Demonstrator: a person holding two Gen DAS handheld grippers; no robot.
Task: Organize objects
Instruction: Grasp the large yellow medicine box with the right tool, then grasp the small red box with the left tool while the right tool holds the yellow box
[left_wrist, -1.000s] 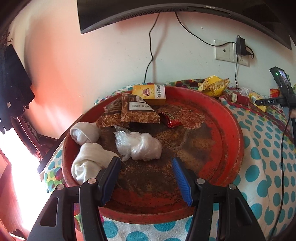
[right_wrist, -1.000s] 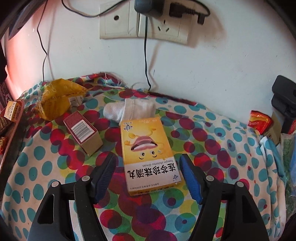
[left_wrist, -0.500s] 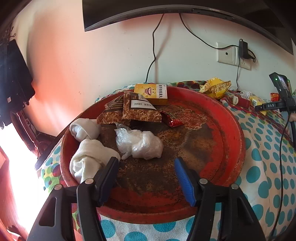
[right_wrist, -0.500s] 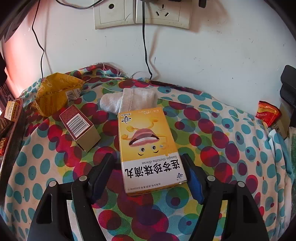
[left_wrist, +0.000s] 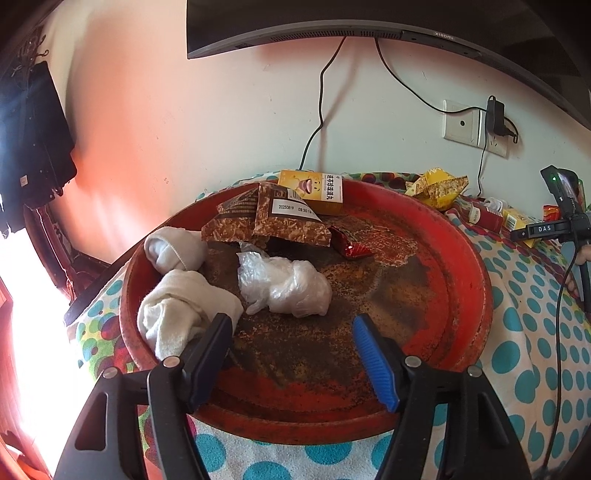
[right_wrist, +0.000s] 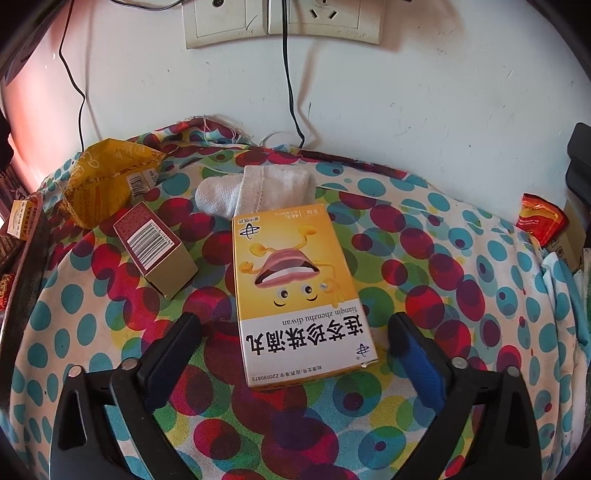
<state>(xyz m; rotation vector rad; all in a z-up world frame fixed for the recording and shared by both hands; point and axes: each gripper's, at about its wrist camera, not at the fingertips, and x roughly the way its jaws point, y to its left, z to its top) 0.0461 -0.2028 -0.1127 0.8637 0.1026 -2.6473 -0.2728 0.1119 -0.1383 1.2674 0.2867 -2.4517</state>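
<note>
Polka-dot cloth spreads under the right gripper (right_wrist: 293, 341), whose jaws stand spread wide and empty on either side of the yellow medicine box (right_wrist: 295, 291); the box lies flat dead ahead, its near end already between the fingertips and its long axis running straight away from the gripper toward a white sock (right_wrist: 255, 190) beyond. This hand is clearly the nearer one, so a straight squeeze across the narrow width looks right. The left gripper (left_wrist: 291, 341), likewise released, hovers over the near rim of the red tray (left_wrist: 469, 280), well apart from the box.

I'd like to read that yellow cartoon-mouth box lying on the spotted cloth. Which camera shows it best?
The right wrist view: the yellow box lies flat between the open right gripper, print legible. The left wrist view shows it only as a small sliver far right.
</note>
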